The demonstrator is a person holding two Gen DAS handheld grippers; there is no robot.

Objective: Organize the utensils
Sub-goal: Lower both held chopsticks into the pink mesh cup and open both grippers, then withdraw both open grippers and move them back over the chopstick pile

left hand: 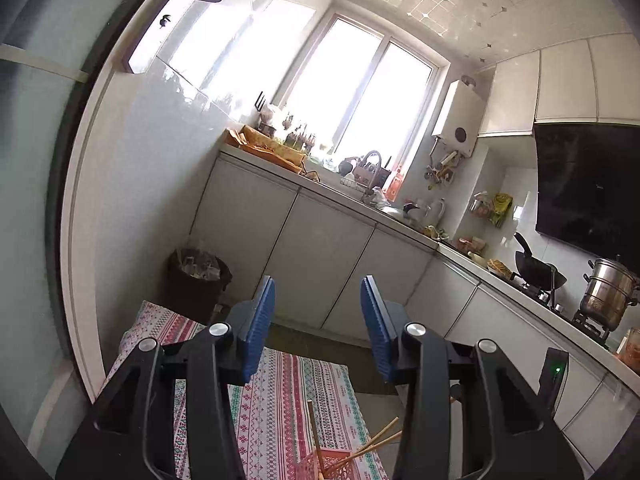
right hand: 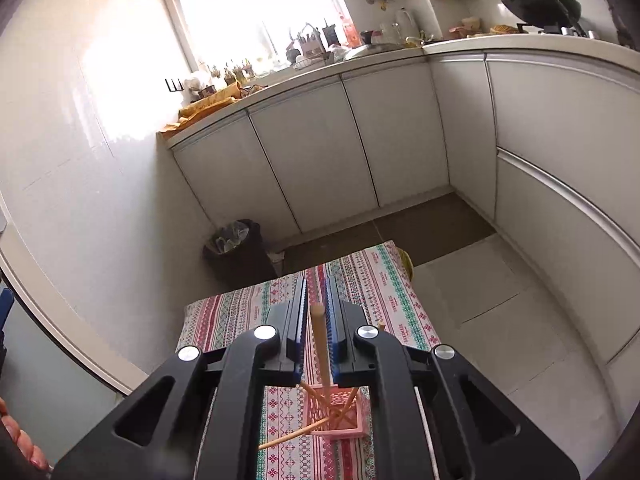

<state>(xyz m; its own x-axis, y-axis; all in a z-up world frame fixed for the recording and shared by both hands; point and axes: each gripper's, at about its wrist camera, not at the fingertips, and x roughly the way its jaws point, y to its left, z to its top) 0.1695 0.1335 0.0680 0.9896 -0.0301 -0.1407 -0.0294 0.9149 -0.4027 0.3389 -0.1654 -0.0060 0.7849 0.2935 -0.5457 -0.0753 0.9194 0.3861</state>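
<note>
A pink lattice utensil basket (right hand: 335, 412) stands on a table with a patterned cloth (right hand: 248, 320). Several wooden chopsticks (right hand: 288, 438) lean in it. My right gripper (right hand: 316, 284) is above the basket, its blue pads close around an upright wooden utensil handle (right hand: 320, 340) whose lower end reaches into the basket. My left gripper (left hand: 318, 288) is open and empty, held high above the table. In the left wrist view the basket (left hand: 320, 466) and chopsticks (left hand: 380, 436) show at the bottom edge.
White cabinets (right hand: 320, 152) under a cluttered counter (right hand: 304, 72) run along the far wall. A dark waste bin (right hand: 236, 248) stands on the floor beyond the table. A wok (left hand: 536, 268) and a steel pot (left hand: 608, 292) sit on the stove at right.
</note>
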